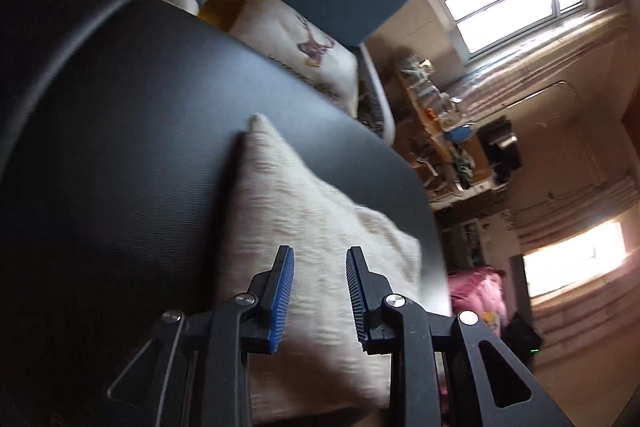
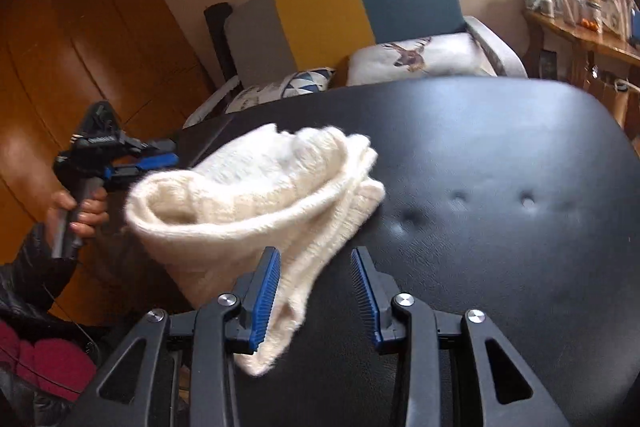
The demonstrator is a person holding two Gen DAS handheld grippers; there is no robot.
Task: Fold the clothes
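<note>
A cream knitted garment (image 2: 256,195) lies bunched and partly folded on a black padded surface (image 2: 500,187), hanging over its left edge. In the left wrist view the garment (image 1: 320,227) spreads out under and ahead of my left gripper (image 1: 320,291), which is open and empty just above it. My right gripper (image 2: 316,295) is open, with the garment's near corner lying between its fingers, against the left finger (image 2: 264,299). In the right wrist view the left gripper (image 2: 132,163) is at the garment's far left side, held by a hand.
A yellow, teal and grey sofa (image 2: 360,7) with a deer-print cushion (image 2: 416,59) stands behind the black surface. A wooden wardrobe (image 2: 80,47) is on the left. A cluttered wooden shelf (image 2: 580,23) and windows are on the right.
</note>
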